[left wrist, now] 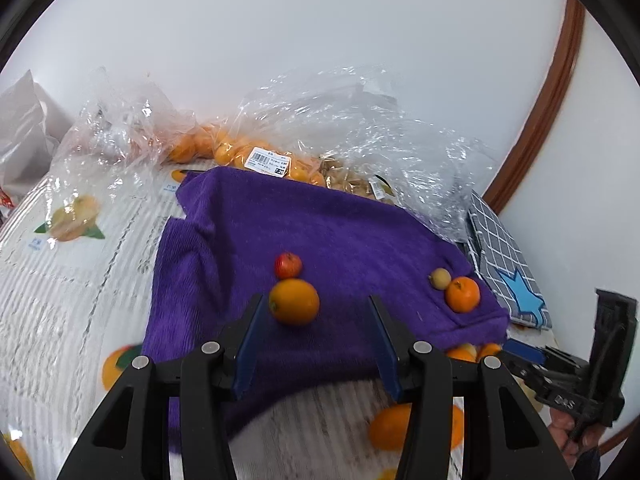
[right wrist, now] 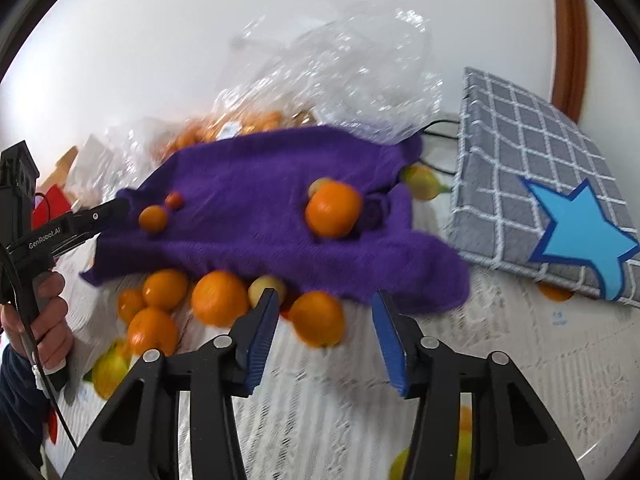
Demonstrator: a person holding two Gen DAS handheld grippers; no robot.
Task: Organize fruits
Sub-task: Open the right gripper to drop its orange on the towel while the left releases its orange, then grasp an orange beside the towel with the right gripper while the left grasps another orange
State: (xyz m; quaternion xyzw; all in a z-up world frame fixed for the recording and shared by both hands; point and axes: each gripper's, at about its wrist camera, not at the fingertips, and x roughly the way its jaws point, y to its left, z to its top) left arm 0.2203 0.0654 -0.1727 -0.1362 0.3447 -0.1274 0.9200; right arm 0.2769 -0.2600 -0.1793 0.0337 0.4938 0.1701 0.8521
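Note:
A purple towel (left wrist: 332,240) lies on the table. On it sit an orange (left wrist: 294,301) with a small red fruit (left wrist: 287,265) behind it, and at the right edge a tangerine (left wrist: 462,294) beside a small yellow fruit (left wrist: 440,278). My left gripper (left wrist: 316,310) is open, the orange just ahead of its left finger. My right gripper (right wrist: 325,306) is open above an orange (right wrist: 318,318) on the tablecloth in front of the towel (right wrist: 272,208). Several more oranges (right wrist: 219,298) and a yellow fruit (right wrist: 266,286) lie along the towel's near edge.
Clear plastic bags of oranges (left wrist: 236,152) and nuts (left wrist: 352,180) lie behind the towel by the white wall. A grey checked box with a blue star (right wrist: 552,200) stands to the right. The tablecloth (left wrist: 72,280) has printed fruit pictures. The left gripper's handle (right wrist: 48,236) shows at the right view's left.

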